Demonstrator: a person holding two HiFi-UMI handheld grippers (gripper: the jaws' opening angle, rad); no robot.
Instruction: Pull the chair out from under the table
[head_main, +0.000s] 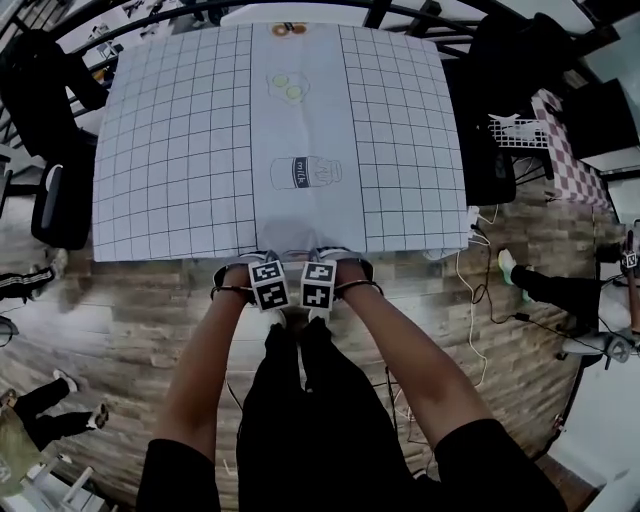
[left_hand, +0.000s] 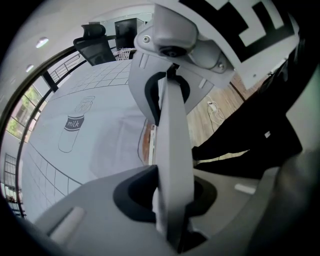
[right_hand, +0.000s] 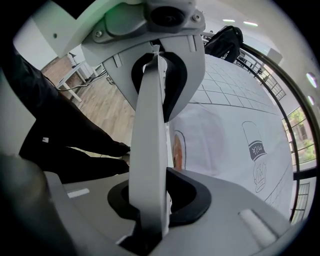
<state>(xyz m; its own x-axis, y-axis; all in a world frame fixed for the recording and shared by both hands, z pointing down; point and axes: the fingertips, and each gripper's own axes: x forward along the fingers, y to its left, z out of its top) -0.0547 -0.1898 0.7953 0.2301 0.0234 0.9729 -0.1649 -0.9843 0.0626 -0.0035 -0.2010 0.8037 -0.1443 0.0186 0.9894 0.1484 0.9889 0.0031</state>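
Note:
The table (head_main: 180, 150) carries a white grid cloth with a milk-bottle print (head_main: 305, 172). Both grippers hang side by side at its near edge, pointing down, with the left gripper (head_main: 262, 262) next to the right gripper (head_main: 330, 260). Of the chair only a thin brown and white top edge (left_hand: 148, 142) shows, running under the table's rim and behind the jaws. The left gripper (left_hand: 169, 150) has its jaws drawn close over this edge. The right gripper (right_hand: 150, 145) stands the same way beside the same brown edge (right_hand: 176, 145). The rest of the chair is hidden.
Black office chairs stand at the table's left (head_main: 45, 100) and right (head_main: 490, 150), with a white basket (head_main: 520, 130) behind the right one. Cables (head_main: 480, 300) lie on the wooden floor. Other people's feet show at right (head_main: 540, 285) and left (head_main: 50, 395). The holder's legs (head_main: 300, 420) stand behind the grippers.

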